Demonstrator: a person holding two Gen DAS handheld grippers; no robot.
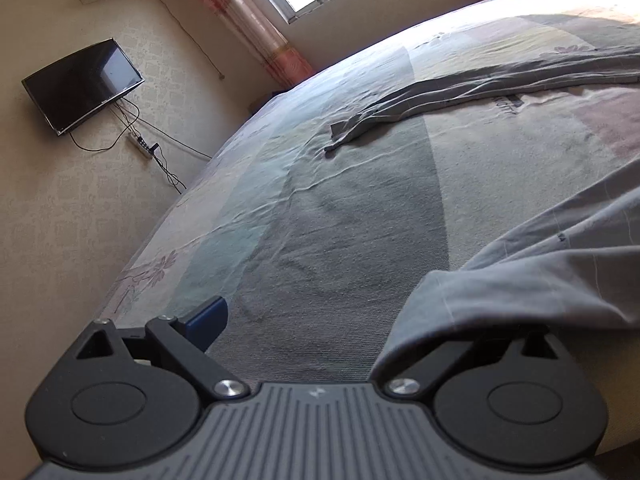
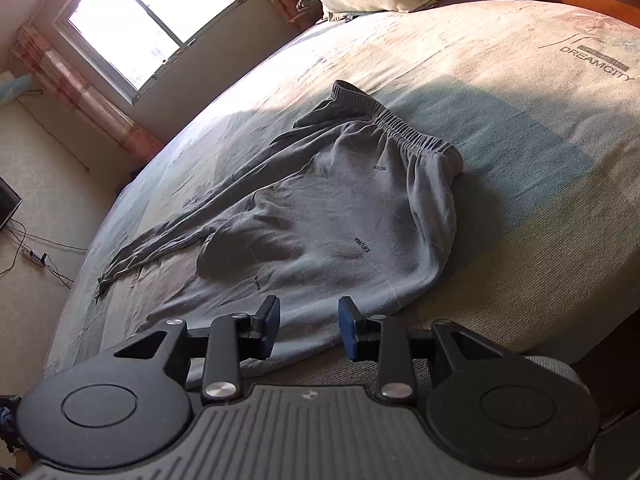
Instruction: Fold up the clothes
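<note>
right tongs: my right gripper (image 2: 309, 328) is part open, blue pads (image 2: 267, 326) apart, nothing pinched; they hover just above the near edge of the grey sweatpants (image 2: 332, 216).
left tongs: my left gripper (image 1: 320, 320) is spread wide; right finger hidden under a grey fold, grip unclear.
pants: flat on the bed (image 2: 520, 128), one leg (image 1: 460, 96) toward the window.
room: bare sheet ahead of the left gripper, bed edge left.

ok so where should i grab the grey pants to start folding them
Take the grey pants at the elastic waistband, coming in from the headboard side. That gathered band is the thickest, raised edge, while the legs trail flat toward the window. The nearer leg's hem, just ahead of the right tool, suits the other hand.
</note>
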